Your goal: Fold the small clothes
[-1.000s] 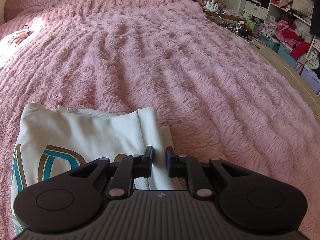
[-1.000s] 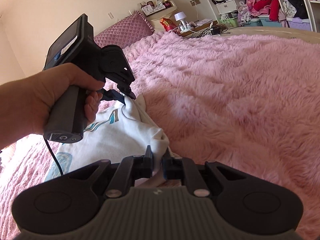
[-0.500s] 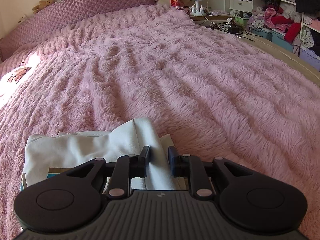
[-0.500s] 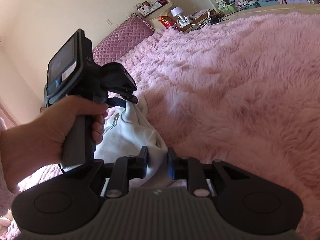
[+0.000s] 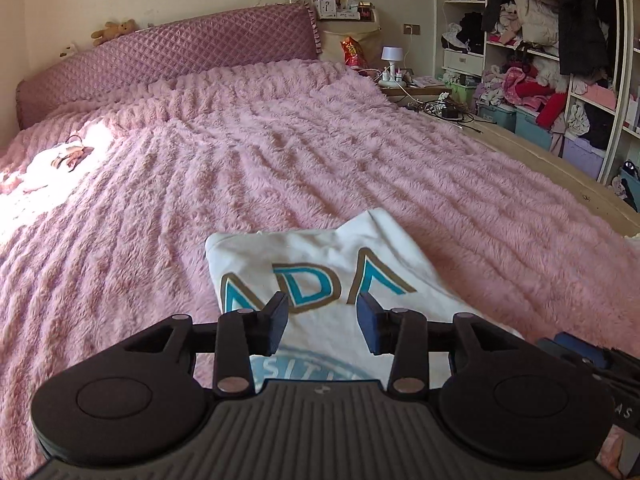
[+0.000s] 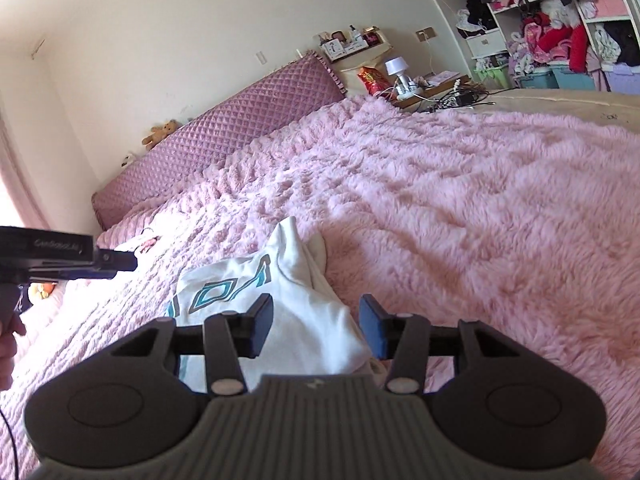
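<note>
Since a second ago both tongs have let go of the white sweatshirt [image 5: 320,272], which lies folded on the pink fluffy blanket [image 5: 280,160]. A quilted headboard [image 5: 180,52] and cluttered shelves [image 5: 560,60] stand beyond. The left gripper [image 5: 322,318] and right gripper [image 6: 316,322] hover above it, jaws spreading, pinching nothing.

My left camera sits just behind my left claw [image 5: 322,322], looking down low across the bed [image 5: 280,168] toward the headboard [image 5: 168,56]. My right camera rides behind my right claw [image 6: 316,326], tilted, close over the same white garment [image 6: 280,280]. Both views share bed, headboard and shelves [image 5: 560,80].
</note>
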The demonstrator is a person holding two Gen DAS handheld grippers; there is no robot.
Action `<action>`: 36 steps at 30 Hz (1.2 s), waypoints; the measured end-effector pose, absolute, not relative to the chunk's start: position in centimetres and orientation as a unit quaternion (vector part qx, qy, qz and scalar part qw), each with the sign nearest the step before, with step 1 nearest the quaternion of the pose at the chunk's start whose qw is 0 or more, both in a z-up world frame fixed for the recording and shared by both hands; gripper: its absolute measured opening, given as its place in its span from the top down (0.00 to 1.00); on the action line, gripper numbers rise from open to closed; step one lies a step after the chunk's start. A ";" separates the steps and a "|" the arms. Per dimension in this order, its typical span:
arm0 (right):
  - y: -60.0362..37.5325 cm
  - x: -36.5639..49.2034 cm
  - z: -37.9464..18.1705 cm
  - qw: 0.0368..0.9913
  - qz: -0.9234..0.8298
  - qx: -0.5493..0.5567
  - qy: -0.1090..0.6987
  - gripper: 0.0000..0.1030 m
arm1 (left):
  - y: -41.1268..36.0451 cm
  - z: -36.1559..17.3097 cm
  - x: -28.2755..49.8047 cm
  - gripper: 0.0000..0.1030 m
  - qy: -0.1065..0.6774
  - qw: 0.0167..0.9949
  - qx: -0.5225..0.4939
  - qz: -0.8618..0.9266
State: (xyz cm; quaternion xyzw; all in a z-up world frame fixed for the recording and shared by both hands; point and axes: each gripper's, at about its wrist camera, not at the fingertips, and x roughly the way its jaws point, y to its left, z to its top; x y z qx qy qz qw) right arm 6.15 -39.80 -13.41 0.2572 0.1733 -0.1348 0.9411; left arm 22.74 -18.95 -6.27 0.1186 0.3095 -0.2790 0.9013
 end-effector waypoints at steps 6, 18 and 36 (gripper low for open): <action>-36.5 8.2 -12.1 0.955 -0.111 0.174 0.212 0.56 | -13.7 -10.3 17.9 0.54 0.343 0.901 0.072 -0.257; -34.1 10.7 -13.1 0.952 -0.102 0.078 0.278 0.54 | -14.7 -15.7 17.2 0.65 0.348 0.905 0.102 -0.224; -34.6 13.0 -17.1 0.938 -0.099 0.041 0.329 0.53 | -15.2 -17.9 15.9 0.81 0.332 0.901 0.206 -0.190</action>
